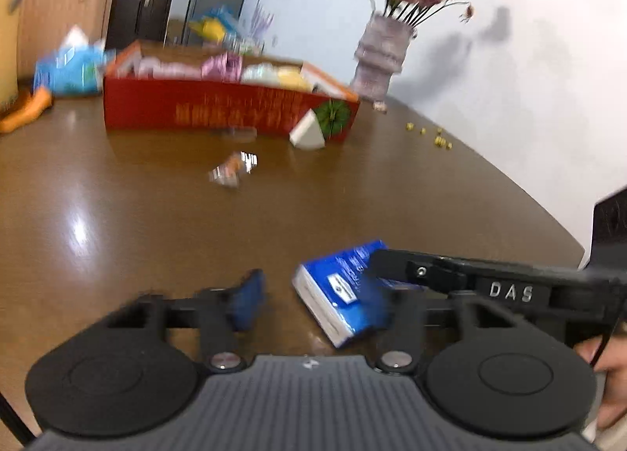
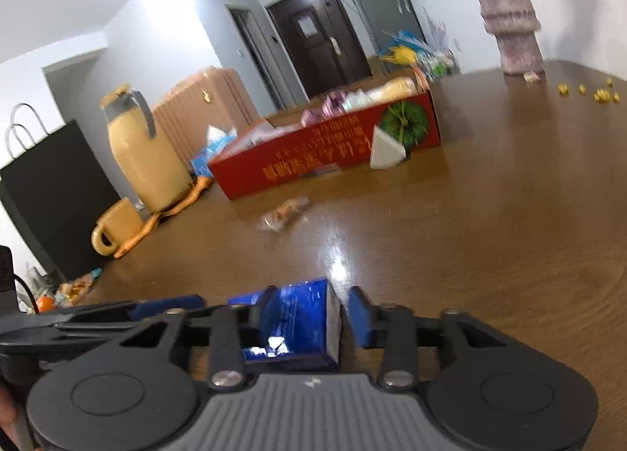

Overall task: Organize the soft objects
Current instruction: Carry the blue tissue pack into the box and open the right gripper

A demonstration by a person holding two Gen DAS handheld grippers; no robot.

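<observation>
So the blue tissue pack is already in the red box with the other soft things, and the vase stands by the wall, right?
Not quite: the blue tissue pack lies on the table, between the right hand-held gripper's fingers, as the right wrist view shows. The vase does stand by the wall.

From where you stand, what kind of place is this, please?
Most likely a home, a living or dining room. A brown wooden table carries a vase of flowers and a yellow kettle; behind stand a dark entrance door and a suitcase.
</observation>
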